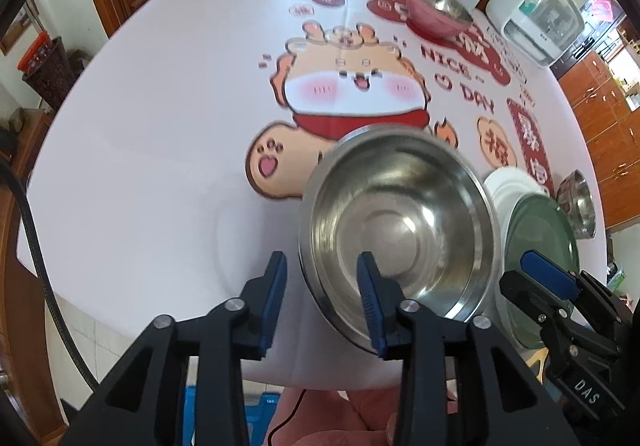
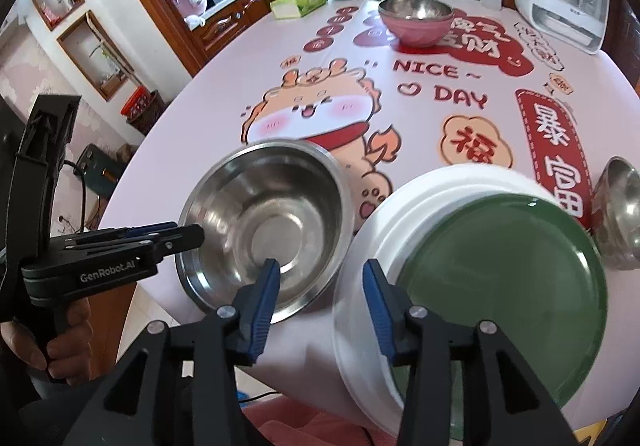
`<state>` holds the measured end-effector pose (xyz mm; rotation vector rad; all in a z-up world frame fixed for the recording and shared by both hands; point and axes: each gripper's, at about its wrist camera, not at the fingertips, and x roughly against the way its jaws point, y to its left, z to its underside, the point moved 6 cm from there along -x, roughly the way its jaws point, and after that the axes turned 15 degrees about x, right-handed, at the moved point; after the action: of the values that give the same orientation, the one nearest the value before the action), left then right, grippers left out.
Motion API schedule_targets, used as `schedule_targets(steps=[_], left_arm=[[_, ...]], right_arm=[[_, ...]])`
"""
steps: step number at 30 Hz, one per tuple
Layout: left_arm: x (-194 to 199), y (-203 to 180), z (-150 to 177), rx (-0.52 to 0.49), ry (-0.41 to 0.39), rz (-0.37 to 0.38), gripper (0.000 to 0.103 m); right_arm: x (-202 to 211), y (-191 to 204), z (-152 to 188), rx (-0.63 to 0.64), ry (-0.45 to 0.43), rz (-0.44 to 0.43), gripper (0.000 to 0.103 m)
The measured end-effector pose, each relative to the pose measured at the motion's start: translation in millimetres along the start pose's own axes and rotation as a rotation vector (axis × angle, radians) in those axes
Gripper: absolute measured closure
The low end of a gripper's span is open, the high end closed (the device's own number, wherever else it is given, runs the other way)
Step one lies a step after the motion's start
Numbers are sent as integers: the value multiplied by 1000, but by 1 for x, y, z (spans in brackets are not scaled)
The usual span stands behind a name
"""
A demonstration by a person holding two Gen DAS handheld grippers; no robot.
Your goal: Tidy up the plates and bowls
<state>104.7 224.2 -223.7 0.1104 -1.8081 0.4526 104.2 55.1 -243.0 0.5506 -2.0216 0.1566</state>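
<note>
Near the table's (image 2: 168, 133) front edge, a steel bowl (image 2: 264, 226) sits beside stacked plates (image 2: 500, 266). Left gripper (image 1: 322, 302) straddles the bowl's rim, jaws apart, gripping nothing. Right gripper (image 2: 320, 306) hangs part-open and empty.

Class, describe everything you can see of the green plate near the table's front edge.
The green plate is round, glossy and dark green, glazed-looking, with a shallow raised rim. It lies flat, face up and empty, on top of a white plate stack beside the steel bowl. The right gripper stands open at the stack's near edge; its right finger overlaps the plates, contact unclear.

Shiny steel bowl (image 2: 264, 221); glossy green plate (image 2: 504, 286); smooth printed tablecloth (image 2: 200, 117).
</note>
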Motion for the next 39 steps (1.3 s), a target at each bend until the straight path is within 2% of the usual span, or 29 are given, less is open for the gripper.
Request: schedule_targets(steps=[2, 7, 16, 30, 39], left_arm=[[8, 0, -5, 3, -24, 12, 56], [28, -6, -20, 8, -65, 30, 55], [63, -38, -64, -11, -148, 60, 45], [76, -106, -147, -95, -202, 13, 44], [63, -157, -200, -120, -191, -3, 40]], right_arm=[[4, -4, -3, -6, -12, 6, 56], [13, -19, -12, -37, -24, 7, 49], [24, -56, -42, -95, -38, 33, 48], [47, -134, -123, -130, -107, 119, 42], [43, -180, -175, -134, -135, 149, 42]])
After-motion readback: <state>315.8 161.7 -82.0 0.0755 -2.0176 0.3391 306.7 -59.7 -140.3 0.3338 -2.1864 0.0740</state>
